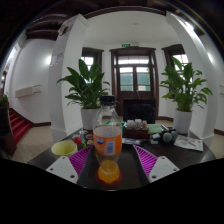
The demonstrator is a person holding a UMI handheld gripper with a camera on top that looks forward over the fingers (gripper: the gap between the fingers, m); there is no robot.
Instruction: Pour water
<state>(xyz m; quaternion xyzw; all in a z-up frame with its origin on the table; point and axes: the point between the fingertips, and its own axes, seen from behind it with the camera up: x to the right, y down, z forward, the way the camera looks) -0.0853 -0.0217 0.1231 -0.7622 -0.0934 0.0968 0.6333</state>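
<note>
A clear bottle (108, 135) with a dark cap, an orange label and orange liquid stands upright on the dark table (40, 158). It is between my fingers. Its orange lower part reaches down close to the camera. My gripper (112, 150) is open around it: the left magenta pad (80, 160) lies close to the bottle's side, and the right pad (146, 160) shows a narrow dark gap to it. A yellow bowl (64, 148) sits on the table to the left of the bottle, beyond the left finger.
Small cups and dishes (135, 126) stand on the table behind the bottle. Dark round objects (168, 136) and a white sheet (187, 142) lie at the right. Two big potted plants (88, 92) (186, 88) flank a wooden door (132, 75) across the room.
</note>
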